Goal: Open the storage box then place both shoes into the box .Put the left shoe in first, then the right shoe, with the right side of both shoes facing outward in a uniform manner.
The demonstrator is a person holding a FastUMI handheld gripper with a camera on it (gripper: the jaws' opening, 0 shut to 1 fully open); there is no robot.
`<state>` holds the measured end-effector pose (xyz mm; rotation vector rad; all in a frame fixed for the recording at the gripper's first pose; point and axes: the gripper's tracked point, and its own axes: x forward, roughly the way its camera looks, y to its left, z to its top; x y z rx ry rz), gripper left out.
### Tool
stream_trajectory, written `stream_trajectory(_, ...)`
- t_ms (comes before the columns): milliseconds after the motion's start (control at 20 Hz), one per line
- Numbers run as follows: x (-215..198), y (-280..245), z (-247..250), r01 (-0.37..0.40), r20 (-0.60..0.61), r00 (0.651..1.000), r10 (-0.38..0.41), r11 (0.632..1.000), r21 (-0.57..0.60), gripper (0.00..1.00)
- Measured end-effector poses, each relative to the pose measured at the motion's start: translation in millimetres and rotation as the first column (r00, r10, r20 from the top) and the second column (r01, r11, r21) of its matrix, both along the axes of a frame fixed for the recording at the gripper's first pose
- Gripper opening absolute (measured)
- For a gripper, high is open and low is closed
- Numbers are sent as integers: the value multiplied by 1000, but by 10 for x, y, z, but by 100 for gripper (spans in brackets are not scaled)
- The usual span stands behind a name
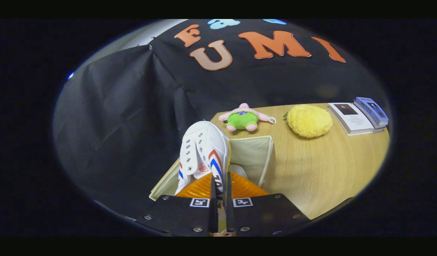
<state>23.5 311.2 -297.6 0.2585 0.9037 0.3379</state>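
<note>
We find little that can be read. On the white shoe (204,149) we see a round red stamp beside the red and blue stripes, too small to make out, and dark letters on the strip that the gripper (220,181) pinches between both fingers, half hidden. Each finger base carries a square black-and-white marker (199,202). The booklet's (352,119) print is too fine.

The shoe (204,153) stands between the fingers of the gripper (220,199), over the open storage box (264,156) on the table (328,170). Beyond lie a plush star (244,118), a plush fruit (309,121) to its right, then two booklets (361,115).
</note>
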Motion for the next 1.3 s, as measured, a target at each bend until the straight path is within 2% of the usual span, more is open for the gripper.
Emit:
stream_trajectory(100, -54, -14, -110, -11, 0, 1000, 11, 998, -58, 12)
stream_trajectory(150, -58, 8, -147, -18, 3, 1000, 18, 998, -53, 19)
stream_trajectory(200, -83, 64, -163, -20, -2, 1000, 20, 1000, -13, 27)
stream_trajectory(300, -46, 161, -3, 20, 22, 999, -23, 992, 124, 37)
stream_trajectory(350, -5, 87, 104, 37, 48, 998, -45, 988, 148, 40)
stream_trajectory(400, 41, -6, 208, 45, 84, 995, -57, 988, 146, 48)
stream_trajectory(450, 59, -103, 315, 47, 131, 989, -64, 990, 132, 51)
stream_trajectory(600, 62, -437, 697, 42, 302, 951, -60, 997, 66, 65)
stream_trajectory(700, 53, -735, 989, 73, 399, 913, -83, 996, 42, 75)
stream_trajectory(1000, -159, -1685, 1719, 190, 615, 768, -182, 980, 52, 94)
stream_trajectory(1150, -313, -2206, 2002, 272, 700, 683, -208, 962, 20, 96)
stream_trajectory(1300, -409, -2752, 2322, 374, 793, 575, -203, 927, -34, 96)
